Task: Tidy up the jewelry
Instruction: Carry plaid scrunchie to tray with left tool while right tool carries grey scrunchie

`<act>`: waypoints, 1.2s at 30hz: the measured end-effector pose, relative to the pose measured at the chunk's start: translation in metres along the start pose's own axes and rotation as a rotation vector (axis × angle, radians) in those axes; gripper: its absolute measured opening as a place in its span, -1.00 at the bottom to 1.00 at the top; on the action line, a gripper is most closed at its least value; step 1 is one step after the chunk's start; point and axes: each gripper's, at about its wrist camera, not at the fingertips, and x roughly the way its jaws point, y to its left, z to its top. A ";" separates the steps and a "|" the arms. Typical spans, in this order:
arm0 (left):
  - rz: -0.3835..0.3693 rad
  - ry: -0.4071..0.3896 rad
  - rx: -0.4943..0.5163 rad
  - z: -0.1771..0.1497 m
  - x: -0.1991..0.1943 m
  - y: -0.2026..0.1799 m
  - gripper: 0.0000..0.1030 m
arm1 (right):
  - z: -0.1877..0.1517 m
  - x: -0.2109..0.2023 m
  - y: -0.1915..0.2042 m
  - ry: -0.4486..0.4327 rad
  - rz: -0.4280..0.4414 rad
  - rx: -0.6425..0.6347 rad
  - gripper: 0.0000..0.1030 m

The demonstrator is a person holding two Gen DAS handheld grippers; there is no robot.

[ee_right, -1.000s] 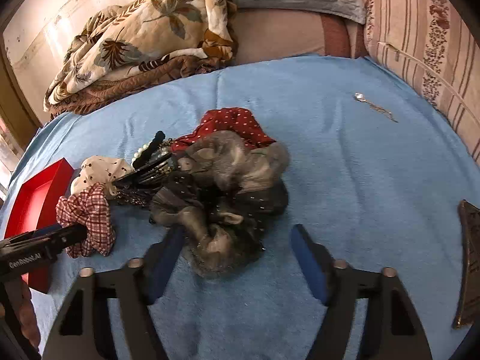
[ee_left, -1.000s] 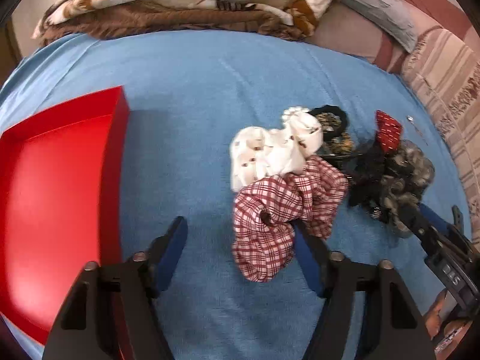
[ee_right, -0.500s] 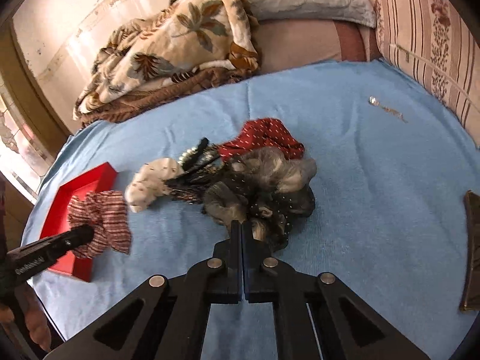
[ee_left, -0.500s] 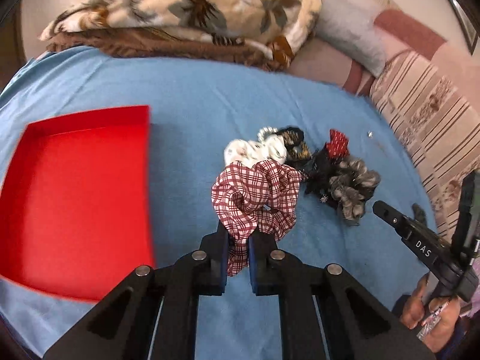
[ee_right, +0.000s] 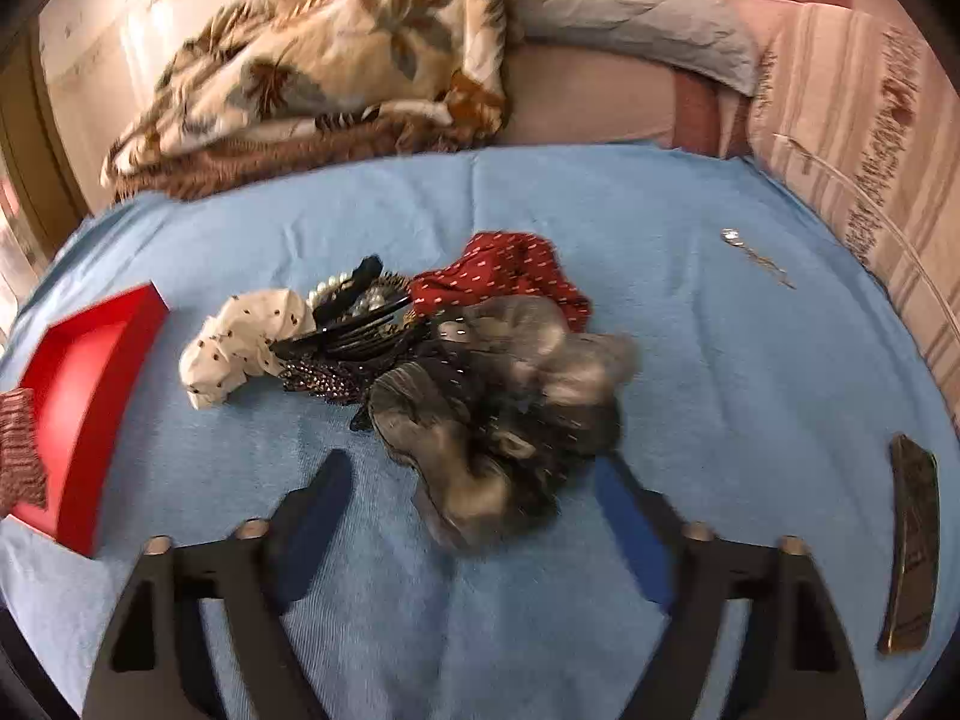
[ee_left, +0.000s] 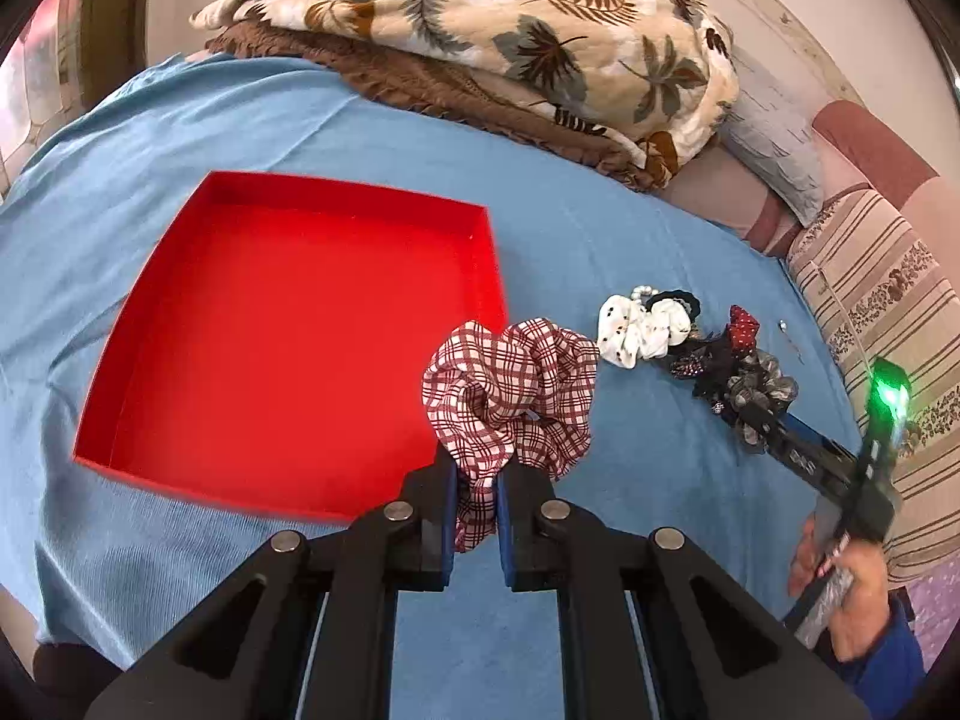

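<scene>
My left gripper [ee_left: 477,480] is shut on a red-and-white plaid scrunchie [ee_left: 510,390], held in the air over the near right corner of the red tray [ee_left: 288,330]. The tray holds nothing. In the right wrist view my right gripper [ee_right: 471,465] has its jaws opening. A grey scrunchie [ee_right: 480,420] lies on the blue sheet between the fingers, and the pads stand apart from it. Behind it lie a red dotted scrunchie [ee_right: 504,270], black hair clips with pearls [ee_right: 354,312] and a white dotted scrunchie [ee_right: 246,342]. The tray [ee_right: 84,372] is at far left.
A folded leaf-print blanket [ee_left: 510,30] and pillows [ee_right: 630,18] line the far edge of the bed. A small silver chain [ee_right: 756,255] lies at the right. A dark flat object [ee_right: 912,546] lies near the right edge. A hand [ee_left: 852,594] holds the right gripper.
The left gripper shut on the plaid scrunchie, lifted it out of the pile and carried it left to the red tray. The right gripper shut by the grey scrunchie, then opened wide again.
</scene>
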 end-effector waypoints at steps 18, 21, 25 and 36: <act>0.030 -0.067 -0.078 0.020 -0.003 0.050 -0.80 | 0.010 -0.088 0.069 -0.050 0.247 -0.089 -0.87; 0.055 -0.070 -0.095 0.036 0.007 0.067 -0.80 | 0.021 -0.096 0.111 -0.059 0.300 -0.164 -0.87; 0.093 -0.078 -0.111 0.058 0.020 0.089 -0.80 | 0.034 -0.087 0.166 -0.027 0.371 -0.224 -0.87; 0.205 -0.118 -0.135 0.096 0.051 0.140 -0.80 | 0.061 -0.002 0.284 0.039 0.311 -0.406 -0.86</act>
